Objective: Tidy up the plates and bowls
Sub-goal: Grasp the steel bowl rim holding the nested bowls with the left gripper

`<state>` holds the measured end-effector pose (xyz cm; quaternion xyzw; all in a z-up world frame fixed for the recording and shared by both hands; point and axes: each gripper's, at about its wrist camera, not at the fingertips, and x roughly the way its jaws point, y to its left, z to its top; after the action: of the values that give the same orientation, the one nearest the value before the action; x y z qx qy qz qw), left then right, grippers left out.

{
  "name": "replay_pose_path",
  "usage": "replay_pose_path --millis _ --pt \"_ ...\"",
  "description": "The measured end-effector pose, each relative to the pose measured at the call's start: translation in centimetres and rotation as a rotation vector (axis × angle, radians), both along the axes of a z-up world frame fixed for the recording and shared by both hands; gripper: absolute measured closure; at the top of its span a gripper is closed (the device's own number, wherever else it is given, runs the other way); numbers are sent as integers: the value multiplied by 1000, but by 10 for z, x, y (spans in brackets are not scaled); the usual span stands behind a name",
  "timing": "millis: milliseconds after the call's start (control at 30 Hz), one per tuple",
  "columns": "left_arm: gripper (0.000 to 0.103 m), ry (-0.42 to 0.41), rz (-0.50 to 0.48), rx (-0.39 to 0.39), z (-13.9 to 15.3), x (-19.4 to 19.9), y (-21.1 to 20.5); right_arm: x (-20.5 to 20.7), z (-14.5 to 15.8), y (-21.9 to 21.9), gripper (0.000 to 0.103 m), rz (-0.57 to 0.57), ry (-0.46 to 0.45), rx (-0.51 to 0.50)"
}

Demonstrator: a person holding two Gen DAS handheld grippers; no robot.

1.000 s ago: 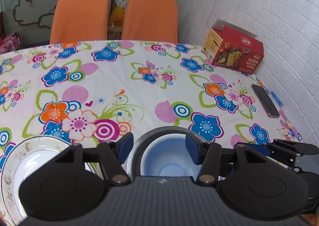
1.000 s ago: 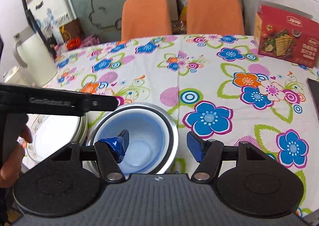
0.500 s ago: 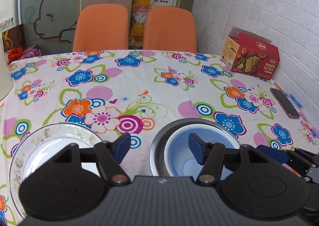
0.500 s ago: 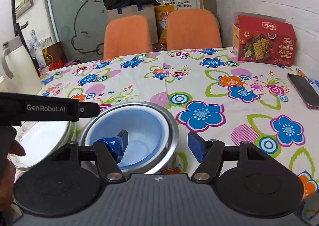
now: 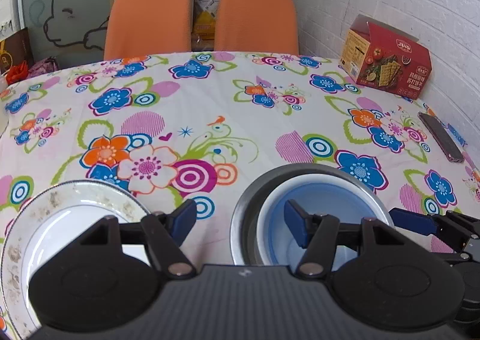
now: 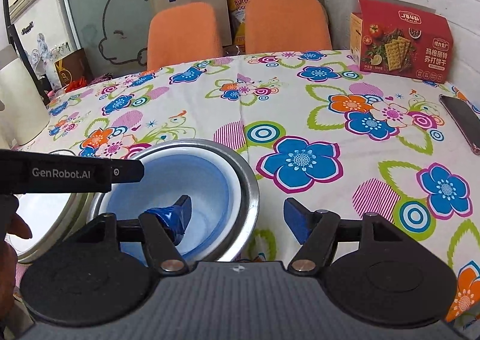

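Both open grippers (left, right) straddle the bowl's rim.

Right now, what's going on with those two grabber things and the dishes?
Both jaws open, holding nothing. Blue bowl nested in the metal bowl; white plate beside it. Right gripper straddles the bowl rims. Nothing in the way.

Blue bowl nested upright inside larger metal bowl, both on floral tablecloth near front edge. White plate with speckled, gold-lined rim lies flat just left of bowls, close beside, apart in left view.
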<state>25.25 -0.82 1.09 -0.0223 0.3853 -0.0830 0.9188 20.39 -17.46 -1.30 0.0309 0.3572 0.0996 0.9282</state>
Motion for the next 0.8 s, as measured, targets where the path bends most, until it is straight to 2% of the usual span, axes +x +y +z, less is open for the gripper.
replay_pose_path --millis 200,400,533,700,800 --pt "41 36 -40 24 -13 7 -6 6 -12 -2 48 -1 35 1" --pt "41 43 -112 -11 -22 7 -6 8 -17 0 47 1 40 -12" --pt "41 38 -161 -12 -24 8 -5 5 -19 4 46 4 20 -31" --pt "41 79 -221 -32 -27 16 -3 4 -22 9 42 22 -3 -32" --pt "41 76 -229 2 -29 16 -7 3 -24 11 40 39 -25 -33"
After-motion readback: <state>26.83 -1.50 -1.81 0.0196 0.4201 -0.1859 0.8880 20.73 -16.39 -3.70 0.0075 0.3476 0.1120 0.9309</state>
